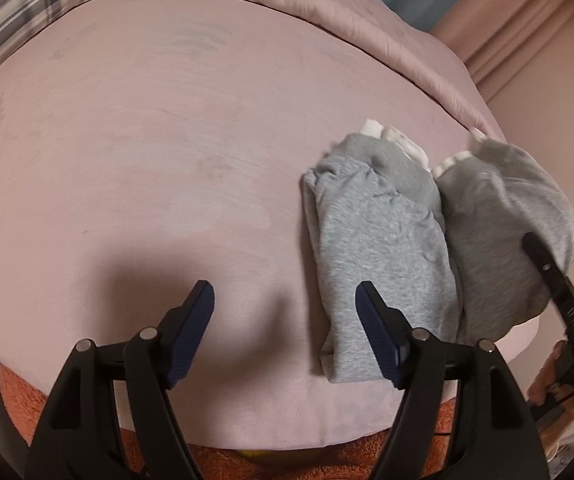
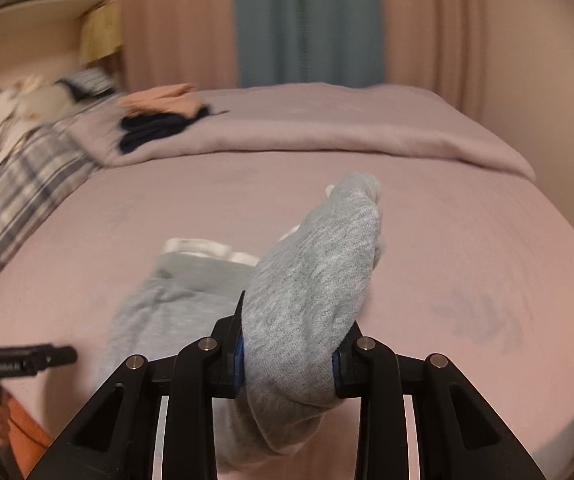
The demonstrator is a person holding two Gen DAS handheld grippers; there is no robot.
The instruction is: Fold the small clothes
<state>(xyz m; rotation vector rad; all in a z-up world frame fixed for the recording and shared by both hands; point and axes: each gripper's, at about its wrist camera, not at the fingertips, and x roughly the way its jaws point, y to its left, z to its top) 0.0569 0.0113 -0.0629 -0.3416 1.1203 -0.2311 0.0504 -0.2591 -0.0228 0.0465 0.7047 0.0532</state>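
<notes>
A: Item one, left gripper (image 1: 285,300)?

B: Jaws spread wide, nothing between them, above the pink bed (image 1: 167,140). The grey garment (image 1: 383,240) lies just right of its right finger, the finger overlapping its edge in view.

A: Item two, right gripper (image 2: 287,356)?

B: Clamped on one grey leg (image 2: 315,280) of that garment, lifted clear of the bed; the other leg lies flat to its left.

A: Background stock?

B: Folded dark clothes (image 2: 151,128) on the turned-back blanket (image 2: 327,128).

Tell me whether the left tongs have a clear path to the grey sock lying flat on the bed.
Probably yes: the left tongs stand open beside the flat sock, with nothing between them.
</notes>
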